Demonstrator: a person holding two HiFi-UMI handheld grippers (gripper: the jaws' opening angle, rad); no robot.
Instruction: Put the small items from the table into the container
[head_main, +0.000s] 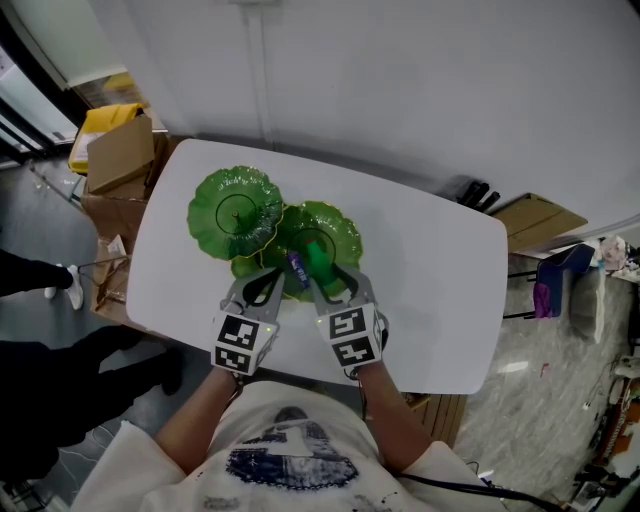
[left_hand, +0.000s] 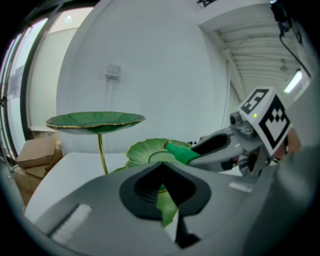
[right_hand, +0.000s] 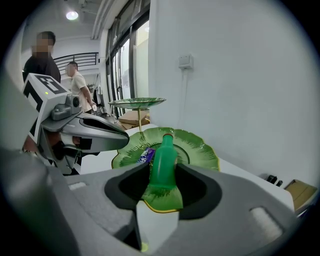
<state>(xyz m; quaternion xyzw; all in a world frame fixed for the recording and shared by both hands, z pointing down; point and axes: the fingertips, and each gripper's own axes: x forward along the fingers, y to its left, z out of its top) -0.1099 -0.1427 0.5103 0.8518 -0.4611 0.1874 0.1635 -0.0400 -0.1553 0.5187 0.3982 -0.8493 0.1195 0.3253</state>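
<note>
Green plastic bottle (right_hand: 163, 152) was pinched between the jaws of the right gripper (right_hand: 163, 175). Its long axis ran straight ahead along them, cap outward, over the leaf-shaped dish (right_hand: 200, 150) just beyond and below. A purple wrapper (right_hand: 146, 155) lay on that dish, left of the bottle's neck. The left gripper (left_hand: 160, 167), jaws pressed together on nothing, hung alongside, farther from the dish's centre. Beyond stood the raised upper tier (right_hand: 137, 102).

bottle (right_hand: 163, 165): green | leaf plates (head_main: 236, 212): green (gold rims) | table (head_main: 430, 290): white | packet (right_hand: 146, 156): purple
</note>
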